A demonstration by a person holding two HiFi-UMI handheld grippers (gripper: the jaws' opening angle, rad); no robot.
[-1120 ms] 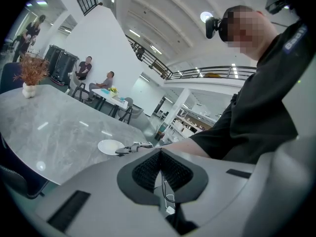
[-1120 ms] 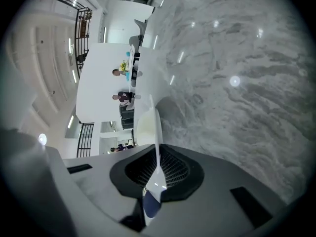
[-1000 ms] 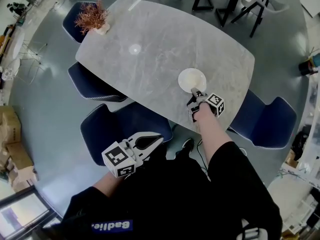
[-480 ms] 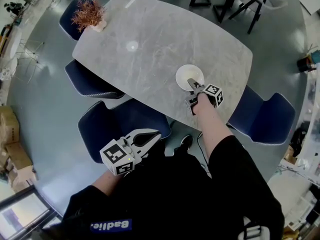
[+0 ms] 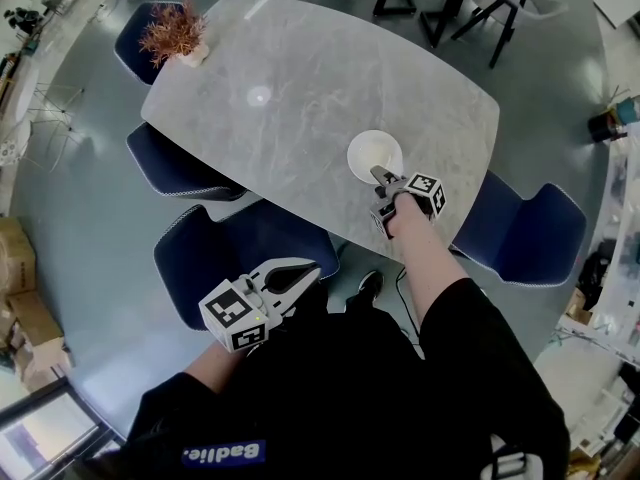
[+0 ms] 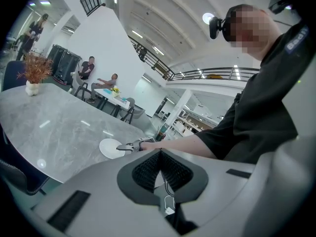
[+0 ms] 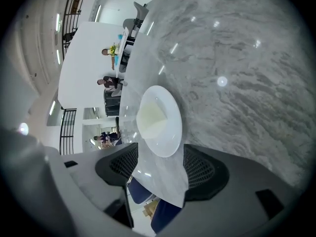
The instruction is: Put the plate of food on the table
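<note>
A white plate (image 5: 375, 155) holding a pale slab of food (image 7: 150, 115) rests on the grey marble table (image 5: 300, 78), close to its near edge. My right gripper (image 5: 380, 196) sits just behind the plate, and its jaws are opening. In the right gripper view (image 7: 160, 164) the plate's (image 7: 158, 120) near rim lies between the pads without touching them. My left gripper (image 5: 300, 280) hangs shut and empty over the floor by a chair. From the left gripper view (image 6: 160, 157) I see the plate (image 6: 111, 148) and the right gripper (image 6: 126, 146) beyond it.
A dried plant in a small pot (image 5: 175, 33) stands at the table's far left corner. Blue chairs ring the table (image 5: 240, 253) (image 5: 175, 163) (image 5: 525, 233). People sit at another table far behind (image 6: 89, 68). Cardboard boxes (image 5: 20, 298) lie at the left.
The right gripper's jaws have gone from closed on the plate's rim to apart, and the plate now lies free on the table. The left gripper has stayed put.
</note>
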